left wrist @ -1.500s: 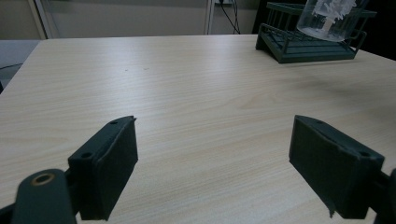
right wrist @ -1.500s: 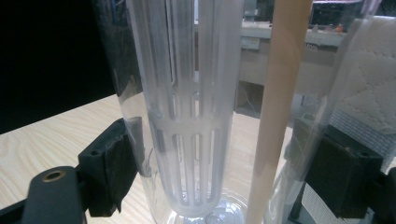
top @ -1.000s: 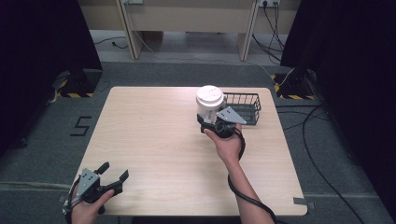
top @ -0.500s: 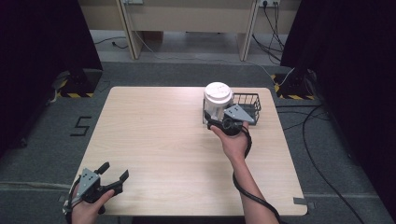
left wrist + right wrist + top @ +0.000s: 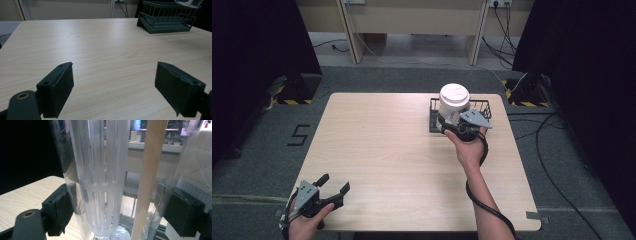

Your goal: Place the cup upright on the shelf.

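Bottle (image 5: 454, 102) — a clear upright container with a white lid and a slotted inner tube — is clamped between the jaws of the right gripper (image 5: 451, 124), right of centre in the high view. In the right gripper view the two black pads press on its transparent wall (image 5: 105, 182) from both sides, and its long axis runs straight up through the frame, so it stands vertical and the grip is on the lower body.

Outward from this gripper, the dark wire basket (image 5: 479, 107) lies directly behind and under the bottle. The bottle seems to hang over the left part of the basket, but I cannot tell whether its base already touches the basket floor or is a little above it. My judgement is that the coming move is mostly downward and must keep the axis upright.

The left gripper (image 5: 329, 192) rests at the lower left of the frame, jaws wide apart and holding nothing. The basket (image 5: 166, 17) appears at its upper right, well apart across the bare table (image 5: 100, 50) — so the right hand is the nearer one.
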Motion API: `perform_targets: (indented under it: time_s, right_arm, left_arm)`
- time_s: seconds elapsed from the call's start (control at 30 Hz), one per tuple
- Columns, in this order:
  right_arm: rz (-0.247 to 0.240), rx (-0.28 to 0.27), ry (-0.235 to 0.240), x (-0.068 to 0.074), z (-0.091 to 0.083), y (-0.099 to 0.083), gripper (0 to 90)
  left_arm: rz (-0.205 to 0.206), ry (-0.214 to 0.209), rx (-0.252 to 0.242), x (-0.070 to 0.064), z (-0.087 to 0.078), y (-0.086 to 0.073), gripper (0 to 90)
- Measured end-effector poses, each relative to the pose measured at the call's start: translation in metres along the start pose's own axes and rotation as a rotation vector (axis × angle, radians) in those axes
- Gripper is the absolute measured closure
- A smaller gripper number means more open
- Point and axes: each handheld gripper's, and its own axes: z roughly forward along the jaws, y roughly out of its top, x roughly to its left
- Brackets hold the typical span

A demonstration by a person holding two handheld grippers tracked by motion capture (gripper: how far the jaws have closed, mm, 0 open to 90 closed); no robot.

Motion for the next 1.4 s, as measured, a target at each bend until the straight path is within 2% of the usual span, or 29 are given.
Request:
perform_targets:
  time_s: [0.4, 1.4]
  right_arm:
    - [0.013, -0.006, -0.034, -0.015, -0.002, 0.003, 18.6]
    - [0.020, -0.015, -0.097, -0.042, -0.003, 0.014, 18.6]
  left_arm:
    - [-0.003, 0.000, 0.000, 0.000, 0.000, 0.000, 15.0]
    - [-0.009, -0.001, -0.001, 0.001, 0.000, 0.000, 15.0]
